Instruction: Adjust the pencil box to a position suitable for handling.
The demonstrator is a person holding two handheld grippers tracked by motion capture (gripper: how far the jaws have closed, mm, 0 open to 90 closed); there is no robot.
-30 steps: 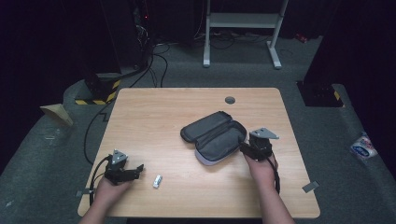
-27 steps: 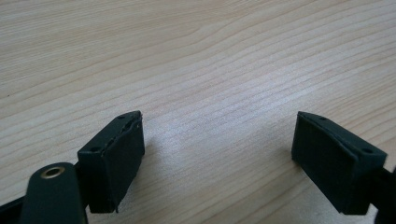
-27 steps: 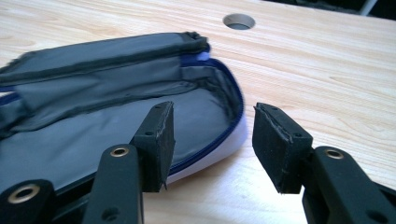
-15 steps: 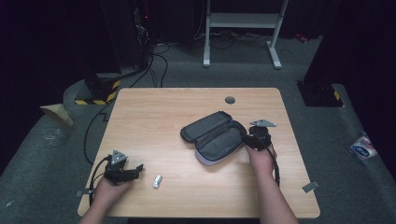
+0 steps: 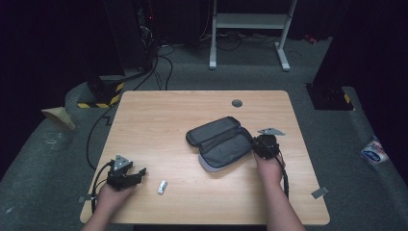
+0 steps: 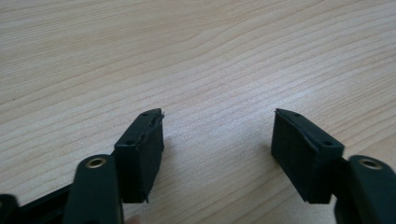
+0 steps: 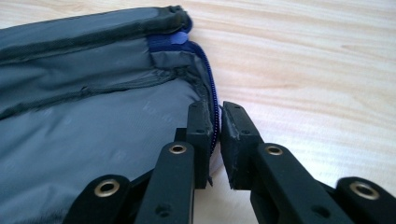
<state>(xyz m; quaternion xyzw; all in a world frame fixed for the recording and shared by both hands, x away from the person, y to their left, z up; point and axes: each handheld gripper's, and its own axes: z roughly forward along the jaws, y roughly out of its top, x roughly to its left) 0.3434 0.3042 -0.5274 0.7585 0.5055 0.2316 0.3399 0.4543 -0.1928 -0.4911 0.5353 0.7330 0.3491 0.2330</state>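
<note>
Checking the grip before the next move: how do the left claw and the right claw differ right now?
The left claw stands open over bare table with nothing between its jaws, which have just been closing; the right claw has just closed on the zipper edge of the grey case. The left claw sits near the table's front left corner, apart from the case; the right claw touches it. Both have black jaws and are hand-held.

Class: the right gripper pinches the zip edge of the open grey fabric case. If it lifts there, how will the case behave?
The open grey fabric case would probably sag: its lining creases in the right gripper view. The right gripper pinches only a thin zip edge, so the case may swing or slip. It looks light, likely sliding across the smooth wooden table.
</note>
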